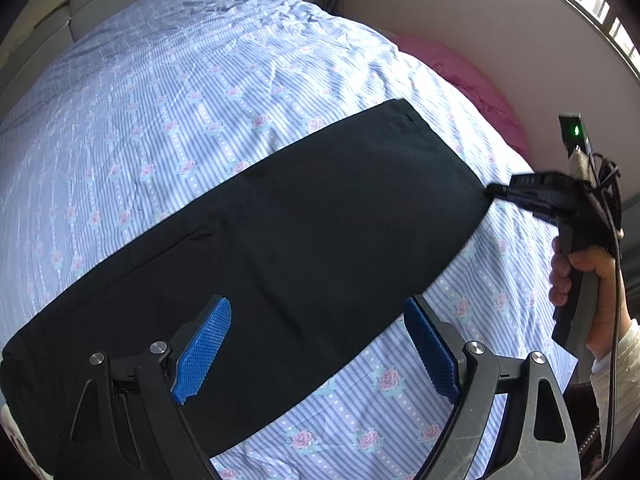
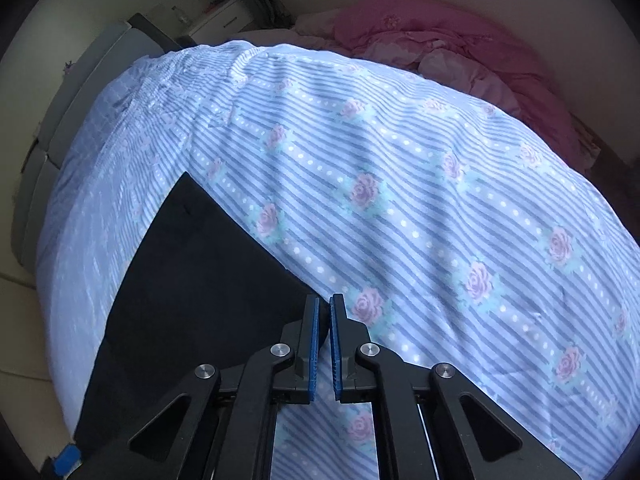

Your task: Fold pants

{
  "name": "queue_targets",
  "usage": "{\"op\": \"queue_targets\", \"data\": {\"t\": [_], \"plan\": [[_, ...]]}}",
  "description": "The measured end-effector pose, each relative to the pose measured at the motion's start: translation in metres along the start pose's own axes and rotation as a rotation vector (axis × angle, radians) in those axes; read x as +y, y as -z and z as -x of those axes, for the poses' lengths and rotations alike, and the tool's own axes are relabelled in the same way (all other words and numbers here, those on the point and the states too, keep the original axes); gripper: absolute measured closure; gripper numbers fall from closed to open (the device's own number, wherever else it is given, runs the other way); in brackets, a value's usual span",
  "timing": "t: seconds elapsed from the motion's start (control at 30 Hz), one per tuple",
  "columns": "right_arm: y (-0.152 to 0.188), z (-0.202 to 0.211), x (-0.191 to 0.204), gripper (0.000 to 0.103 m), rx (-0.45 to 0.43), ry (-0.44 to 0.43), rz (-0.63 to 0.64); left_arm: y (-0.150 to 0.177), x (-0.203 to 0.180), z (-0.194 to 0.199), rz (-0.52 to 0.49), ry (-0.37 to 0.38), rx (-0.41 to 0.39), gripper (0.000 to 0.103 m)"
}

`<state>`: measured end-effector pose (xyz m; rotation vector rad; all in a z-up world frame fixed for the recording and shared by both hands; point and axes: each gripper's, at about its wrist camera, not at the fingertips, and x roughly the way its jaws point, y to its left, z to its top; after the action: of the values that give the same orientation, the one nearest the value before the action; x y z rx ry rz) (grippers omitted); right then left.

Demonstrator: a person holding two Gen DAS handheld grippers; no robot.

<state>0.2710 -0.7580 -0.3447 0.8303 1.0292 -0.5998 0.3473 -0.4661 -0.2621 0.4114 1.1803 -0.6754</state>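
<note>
Blue pads on the right gripper (image 2: 324,344) stand nearly together, pinching the corner of the black pants (image 1: 280,240) at their far end; whether cloth sits fully between them I cannot tell. Spread wide and holding nothing, the left gripper (image 1: 316,344) hovers over the near end of the same garment. Lying flat and smooth on the striped flowered bedsheet (image 1: 160,100), the pants run lengthwise from the left gripper to the right one, so the fold likely carries one end toward the other.
</note>
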Motion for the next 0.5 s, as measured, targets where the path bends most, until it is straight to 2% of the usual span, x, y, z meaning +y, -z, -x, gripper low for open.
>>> {"op": "queue_targets", "data": {"t": [0.07, 0.17, 0.2, 0.23, 0.27, 0.33, 0.4, 0.43, 0.5], "plan": [[0.003, -0.008, -0.007, 0.097, 0.021, 0.029, -0.022, 0.002, 0.0, 0.001, 0.001, -0.006, 0.003, 0.014], [0.005, -0.004, -0.008, 0.093, -0.004, 0.01, -0.055, 0.006, -0.001, 0.008, -0.001, -0.02, -0.005, 0.014], [0.006, 0.004, -0.009, 0.088, -0.017, 0.006, -0.081, 0.008, 0.0, 0.012, -0.001, -0.024, -0.011, 0.014], [0.009, 0.011, -0.01, 0.077, -0.023, 0.012, -0.091, 0.01, 0.001, 0.014, 0.002, -0.024, -0.015, 0.014], [0.013, 0.023, -0.007, 0.071, -0.039, 0.018, -0.085, 0.013, 0.003, 0.02, 0.009, -0.021, -0.025, 0.014], [0.024, 0.048, 0.006, 0.07, -0.074, 0.009, -0.024, 0.024, 0.011, 0.034, 0.029, -0.028, -0.045, 0.014], [0.041, 0.075, 0.025, 0.063, -0.101, 0.023, 0.066, 0.035, 0.021, 0.047, 0.051, -0.031, -0.06, 0.014], [0.055, 0.089, 0.036, 0.055, -0.099, 0.019, 0.118, 0.046, 0.029, 0.057, 0.07, -0.034, -0.066, 0.014], [0.077, 0.109, 0.047, 0.051, -0.096, -0.02, 0.167, 0.062, 0.043, 0.071, 0.101, -0.042, -0.073, 0.014]]}}
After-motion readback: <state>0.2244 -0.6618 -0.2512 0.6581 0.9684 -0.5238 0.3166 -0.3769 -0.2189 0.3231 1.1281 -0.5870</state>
